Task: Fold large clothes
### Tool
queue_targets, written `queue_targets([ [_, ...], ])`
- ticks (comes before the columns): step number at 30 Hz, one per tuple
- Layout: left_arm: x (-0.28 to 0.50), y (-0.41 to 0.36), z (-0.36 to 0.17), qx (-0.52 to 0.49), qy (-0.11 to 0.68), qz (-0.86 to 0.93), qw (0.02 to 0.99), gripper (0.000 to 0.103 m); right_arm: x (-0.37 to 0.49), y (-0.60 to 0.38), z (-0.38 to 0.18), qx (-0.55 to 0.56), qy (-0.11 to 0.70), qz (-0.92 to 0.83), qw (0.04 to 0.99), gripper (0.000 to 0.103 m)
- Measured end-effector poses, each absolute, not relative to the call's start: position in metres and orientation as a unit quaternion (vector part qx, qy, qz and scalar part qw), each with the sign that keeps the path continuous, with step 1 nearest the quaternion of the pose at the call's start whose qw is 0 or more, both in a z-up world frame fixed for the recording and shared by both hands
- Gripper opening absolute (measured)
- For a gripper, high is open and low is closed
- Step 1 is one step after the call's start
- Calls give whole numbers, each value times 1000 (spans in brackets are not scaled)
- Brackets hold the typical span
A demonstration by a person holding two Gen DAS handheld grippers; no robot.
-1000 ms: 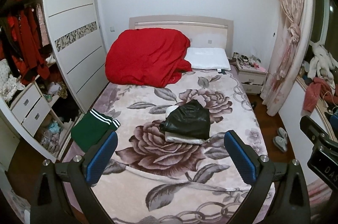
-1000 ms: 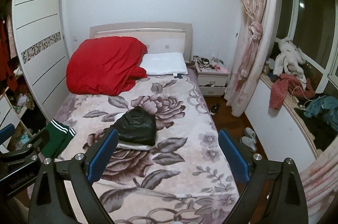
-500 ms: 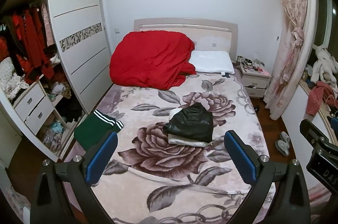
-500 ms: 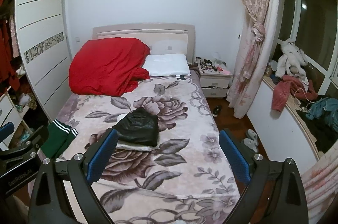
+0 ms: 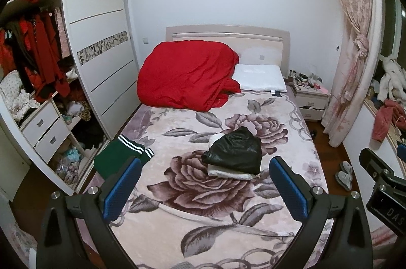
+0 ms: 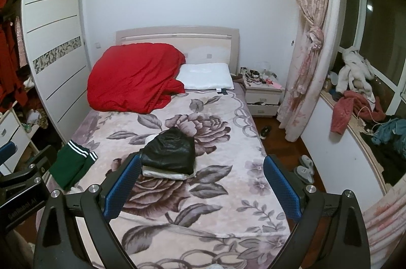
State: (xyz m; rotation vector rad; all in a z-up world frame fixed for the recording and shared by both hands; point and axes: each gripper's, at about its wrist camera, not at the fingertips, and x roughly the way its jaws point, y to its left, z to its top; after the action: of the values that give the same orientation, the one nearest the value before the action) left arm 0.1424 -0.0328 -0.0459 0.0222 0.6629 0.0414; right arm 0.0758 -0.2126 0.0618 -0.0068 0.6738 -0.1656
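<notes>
Apparently well along: a folded stack (image 5: 234, 154), black garment on top of white, sits mid-bed (image 5: 177, 225). Green striped garment (image 5: 119, 157) lies at the bed's left edge, looks next. Left gripper (image 5: 204, 189) and right gripper (image 6: 200, 186) fingers spread wide, empty, above the bed's foot.

Both wrist cameras look from the foot of the bed (image 5: 228, 225) toward its headboard (image 6: 177, 34), set well back and high. The left view sits further left, showing more wardrobe (image 5: 96, 40); the right shows more window (image 6: 375, 30). Both share the bed.
</notes>
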Motion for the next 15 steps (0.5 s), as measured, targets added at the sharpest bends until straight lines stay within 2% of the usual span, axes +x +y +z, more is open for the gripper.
queue_targets([
  [15, 142, -28, -43, 9, 322, 22, 946, 103, 80, -210, 61, -1, 330, -75, 941, 99],
])
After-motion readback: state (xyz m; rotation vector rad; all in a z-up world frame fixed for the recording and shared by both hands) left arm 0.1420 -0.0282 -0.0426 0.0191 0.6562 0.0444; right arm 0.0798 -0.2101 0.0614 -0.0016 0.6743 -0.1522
